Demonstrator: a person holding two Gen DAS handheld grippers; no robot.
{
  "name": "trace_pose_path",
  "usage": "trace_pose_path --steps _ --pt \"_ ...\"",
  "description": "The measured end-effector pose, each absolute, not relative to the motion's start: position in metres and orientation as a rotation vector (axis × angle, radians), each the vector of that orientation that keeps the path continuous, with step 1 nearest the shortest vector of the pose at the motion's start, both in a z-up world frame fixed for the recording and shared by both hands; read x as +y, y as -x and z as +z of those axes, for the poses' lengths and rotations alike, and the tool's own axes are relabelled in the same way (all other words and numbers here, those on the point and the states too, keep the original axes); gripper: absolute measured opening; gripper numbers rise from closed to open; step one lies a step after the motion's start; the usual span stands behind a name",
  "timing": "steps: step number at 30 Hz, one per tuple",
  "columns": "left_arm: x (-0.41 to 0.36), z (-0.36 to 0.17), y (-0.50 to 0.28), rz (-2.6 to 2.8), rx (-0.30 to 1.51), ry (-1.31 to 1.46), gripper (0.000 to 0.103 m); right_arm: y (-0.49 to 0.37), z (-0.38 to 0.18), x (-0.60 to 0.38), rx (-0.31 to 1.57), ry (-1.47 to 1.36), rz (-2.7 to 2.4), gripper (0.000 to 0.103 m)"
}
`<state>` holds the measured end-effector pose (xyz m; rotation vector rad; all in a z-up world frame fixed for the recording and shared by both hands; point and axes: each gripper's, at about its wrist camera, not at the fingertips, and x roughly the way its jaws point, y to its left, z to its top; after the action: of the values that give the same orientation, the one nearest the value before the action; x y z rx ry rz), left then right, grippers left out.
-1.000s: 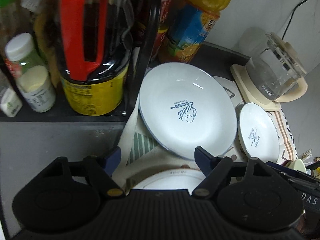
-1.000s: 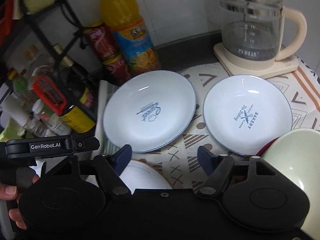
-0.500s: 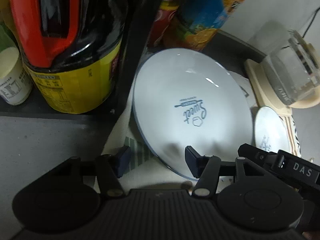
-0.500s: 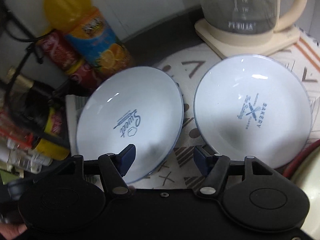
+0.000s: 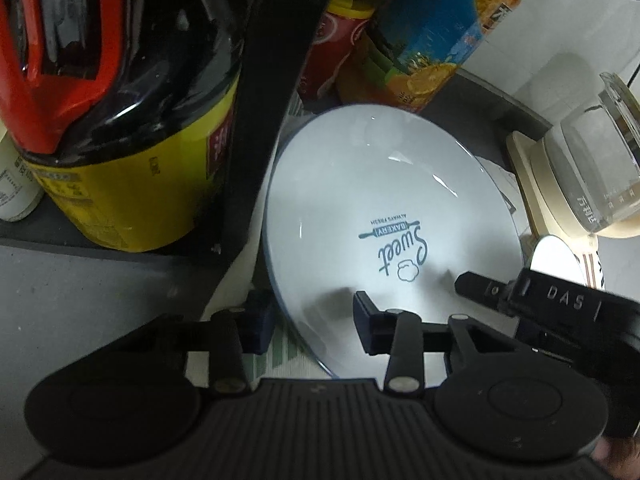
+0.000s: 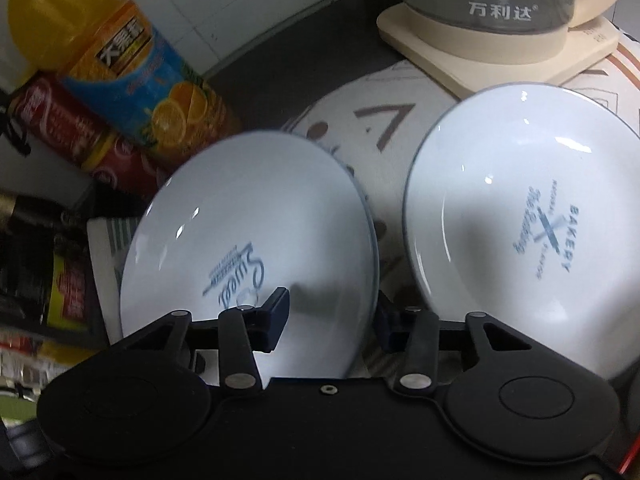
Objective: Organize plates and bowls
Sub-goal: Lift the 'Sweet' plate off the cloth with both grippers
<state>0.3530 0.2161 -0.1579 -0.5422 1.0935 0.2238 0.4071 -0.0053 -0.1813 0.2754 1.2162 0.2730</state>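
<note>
Left wrist view: left gripper (image 5: pixel 314 320) straddles the near-left rim of the Sweet plate (image 5: pixel 384 216). One finger sits outside the rim over the striped cloth (image 5: pixel 286 350), the other over the plate's inner face. Jaws have just been closing, rim between them; whether the pads already press it I cannot tell. Plate lies on the patterned mat (image 6: pixel 384 136), just right of the black rack post (image 5: pixel 264 92). Soy jug (image 5: pixel 120 128) with red handle stands on the rack shelf to the left. Juice bottle (image 5: pixel 424 36) and red can (image 5: pixel 340 40) stand beyond the plate's far edge. Kettle (image 5: pixel 592 176) on its cream base at far right.

Right wrist view: right gripper (image 6: pixel 332 318) straddles the same plate's near-right rim, one finger over the face by the print, the other outside in the gap between the two plates. Jaws have just been closing; contact not resolvable, picture is blurred there. Bakery plate (image 6: pixel 532 224) lies just right of the Sweet plate, rims close but apart.
</note>
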Motion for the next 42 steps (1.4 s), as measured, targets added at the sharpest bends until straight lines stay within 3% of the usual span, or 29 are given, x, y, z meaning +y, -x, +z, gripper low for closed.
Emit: trace_pose_path --steps 2,6,13,42 --pt "0.217 -0.158 -0.353 0.228 1.088 0.542 0.033 -0.413 -0.183 -0.008 1.208 -0.294 0.264 0.04" --pt "0.218 -0.159 -0.357 0.242 1.087 0.552 0.027 -0.418 -0.184 -0.012 1.198 -0.287 0.228 0.018" --pt "0.237 -0.157 -0.346 0.215 1.071 0.615 0.019 -0.408 -0.175 -0.023 1.183 -0.326 0.274 0.009" --pt "0.197 -0.108 -0.27 0.212 0.98 0.537 0.017 -0.343 -0.119 -0.037 1.033 -0.255 0.367 0.009"
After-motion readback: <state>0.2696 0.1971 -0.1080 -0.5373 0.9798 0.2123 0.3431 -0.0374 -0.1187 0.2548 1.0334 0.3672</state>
